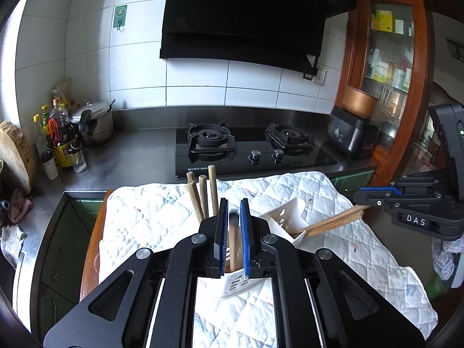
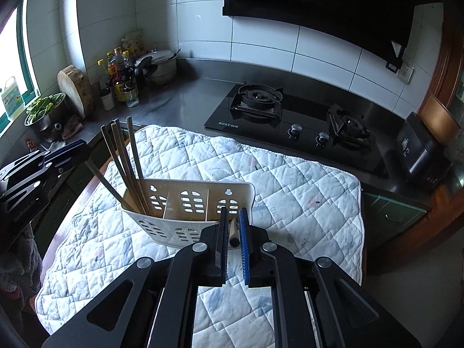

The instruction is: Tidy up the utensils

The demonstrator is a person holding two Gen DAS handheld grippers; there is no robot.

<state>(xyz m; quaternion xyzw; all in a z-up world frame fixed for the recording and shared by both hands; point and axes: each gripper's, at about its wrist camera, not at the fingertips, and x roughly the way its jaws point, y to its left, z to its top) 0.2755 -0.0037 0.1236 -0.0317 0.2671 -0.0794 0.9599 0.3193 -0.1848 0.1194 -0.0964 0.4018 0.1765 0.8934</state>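
Two black hand-held grippers meet over a white perforated plastic utensil caddy (image 2: 185,203), which sits on a pale blue-and-white quilted cloth (image 2: 290,191) in the middle of both views. In the right wrist view the caddy shows three compartments side by side; four brown wooden chopsticks (image 2: 127,156) stand tilted in the leftmost one, their tops leaning toward the upper left of the frame. The left gripper (image 1: 233,232), low in the centre of its own view, has its blue-padded fingers drawn close around one more wooden chopstick (image 1: 233,240) (blurred, so how firmly it is pinched is unclear), with the stick's lower end at the caddy's corner. In the right wrist view that same gripper enters from the left edge, its tip touching the slanted stick at the caddy's left compartment. The right gripper (image 2: 232,232) has its fingers nearly together on a short wooden stick end (image 2: 233,233) just in front of the caddy's right compartment; from the left wrist view it comes in at the right edge, clamped on long wooden sticks that slope down into the caddy. Beyond the cloth, in the upper half of both frames, lie a black two-burner gas hob (image 2: 295,121) and a dark steel countertop (image 2: 179,101).
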